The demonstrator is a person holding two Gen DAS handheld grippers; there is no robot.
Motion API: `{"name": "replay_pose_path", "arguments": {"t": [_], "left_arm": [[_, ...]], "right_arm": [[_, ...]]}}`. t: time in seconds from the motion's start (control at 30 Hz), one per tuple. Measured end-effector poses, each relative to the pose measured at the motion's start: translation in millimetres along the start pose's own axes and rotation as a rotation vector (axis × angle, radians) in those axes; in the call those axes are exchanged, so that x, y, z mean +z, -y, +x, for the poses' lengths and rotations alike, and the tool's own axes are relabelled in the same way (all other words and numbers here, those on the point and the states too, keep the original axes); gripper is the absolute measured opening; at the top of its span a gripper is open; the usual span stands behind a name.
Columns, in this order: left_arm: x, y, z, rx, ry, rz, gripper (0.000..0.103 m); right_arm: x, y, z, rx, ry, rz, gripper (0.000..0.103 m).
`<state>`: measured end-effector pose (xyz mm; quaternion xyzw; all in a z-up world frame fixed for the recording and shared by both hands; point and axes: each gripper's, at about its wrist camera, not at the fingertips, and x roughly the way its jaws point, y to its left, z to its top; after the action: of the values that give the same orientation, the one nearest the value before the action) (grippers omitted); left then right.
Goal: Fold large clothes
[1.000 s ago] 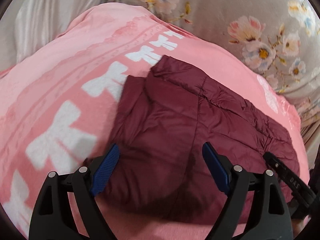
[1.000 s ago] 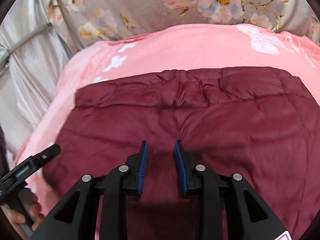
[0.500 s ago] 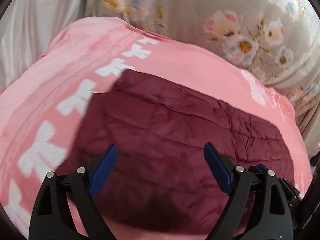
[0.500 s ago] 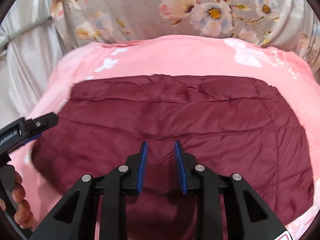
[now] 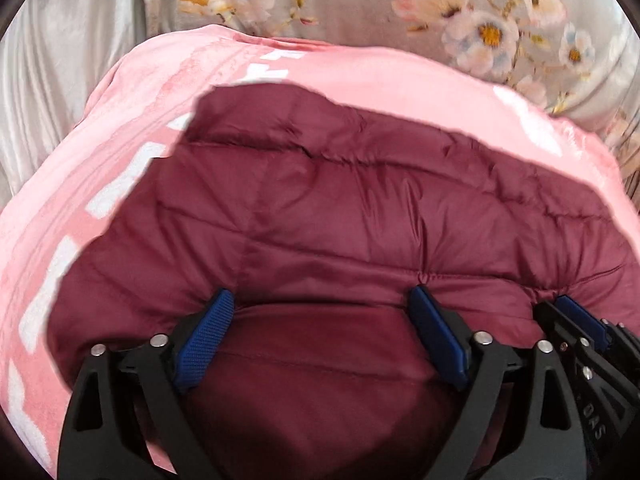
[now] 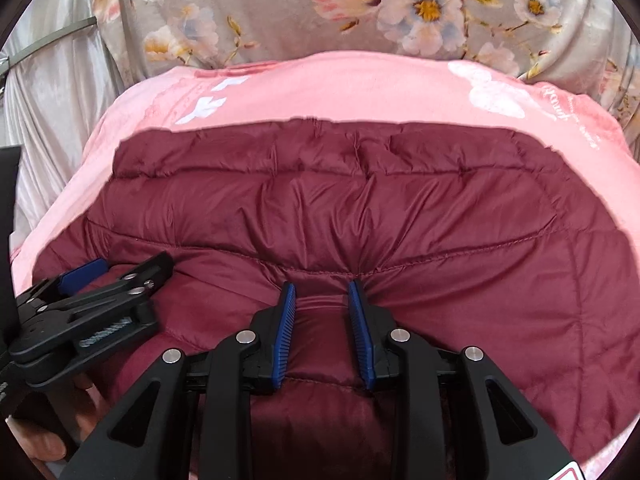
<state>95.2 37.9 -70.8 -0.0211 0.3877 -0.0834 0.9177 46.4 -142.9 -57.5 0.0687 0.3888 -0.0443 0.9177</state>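
A maroon quilted puffer jacket [image 5: 360,200] [image 6: 340,200] lies folded flat on a pink blanket [image 5: 360,80] [image 6: 340,88]. My left gripper [image 5: 320,294] is wide open, and both fingertips dent the jacket's near part. In the right wrist view the left gripper [image 6: 124,266] lies at the lower left, a hand [image 6: 44,440] holding it. My right gripper [image 6: 321,285] stands close beside it with a narrow gap. Its tips push into the jacket, creases fan out from them, and a small bulge of fabric rises between the pads. At the right edge of the left wrist view the right gripper [image 5: 568,312] shows.
The pink blanket carries white bow prints and covers a raised, rounded surface. Behind it hangs a grey floral sheet [image 5: 360,0] [image 6: 260,12]. Pale satin fabric [image 5: 48,80] [image 6: 52,92] drapes at the left. The blanket drops away at the left and right edges.
My left gripper has slid right, close beside the right one, and sunk onto the jacket. The right gripper has tipped down until its tips press into the fabric.
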Motion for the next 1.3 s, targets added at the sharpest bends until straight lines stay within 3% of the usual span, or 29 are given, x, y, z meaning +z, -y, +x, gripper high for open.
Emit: {"name": "replay_pose_path", "arguments": {"t": [0.13, 0.23, 0.3, 0.37, 0.47, 0.5, 0.6, 0.63, 0.7, 0.83, 0.97, 1.17, 1.3], "left_arm": [[-7, -58, -47, -0.032, 0.055, -0.134, 0.093], [-18, -108, -48, 0.012, 0.001, -0.283, 0.093], [-27, -136, -35, -0.011, -0.056, -0.410, 0.093], [-31, -146, -27, -0.066, -0.063, -0.478, 0.094], [-22, -138, -23, -0.108, -0.059, -0.468, 0.093], [-19, -134, -20, -0.148, -0.065, -0.478, 0.085], [-9, -120, -21, -0.254, -0.101, -0.484, 0.037], [-5, -116, -29, -0.256, -0.083, -0.472, 0.026], [7, -107, -53, -0.290, -0.023, -0.422, 0.019], [25, -82, -104, -0.362, 0.068, -0.327, 0.016], [41, -28, -147, -0.443, 0.130, -0.177, 0.014], [60, 77, -167, -0.562, 0.111, 0.044, 0.014], [64, 119, -156, -0.587, 0.058, 0.099, 0.014]], "right_arm": [[-1, -15, -25, 0.087, 0.034, -0.006, 0.030], [-8, -32, -23, 0.142, 0.001, -0.038, 0.030], [-15, -39, -14, 0.119, -0.009, -0.061, 0.030], [-17, -40, -9, 0.113, -0.019, -0.068, 0.030], [-17, -35, -4, 0.134, -0.029, -0.054, 0.030], [-19, -34, -4, 0.140, -0.029, -0.050, 0.030], [-19, -31, -5, 0.157, -0.031, -0.040, 0.030], [-19, -30, -7, 0.164, -0.033, -0.032, 0.029], [-21, -17, -23, 0.196, -0.028, 0.040, 0.029], [-29, 2, -46, 0.188, -0.015, 0.069, 0.026], [-38, 5, -32, 0.215, -0.071, 0.087, 0.022], [-30, 3, -10, 0.314, -0.086, 0.115, 0.018], [-34, 48, -41, 0.404, -0.078, 0.277, 0.017]]}}
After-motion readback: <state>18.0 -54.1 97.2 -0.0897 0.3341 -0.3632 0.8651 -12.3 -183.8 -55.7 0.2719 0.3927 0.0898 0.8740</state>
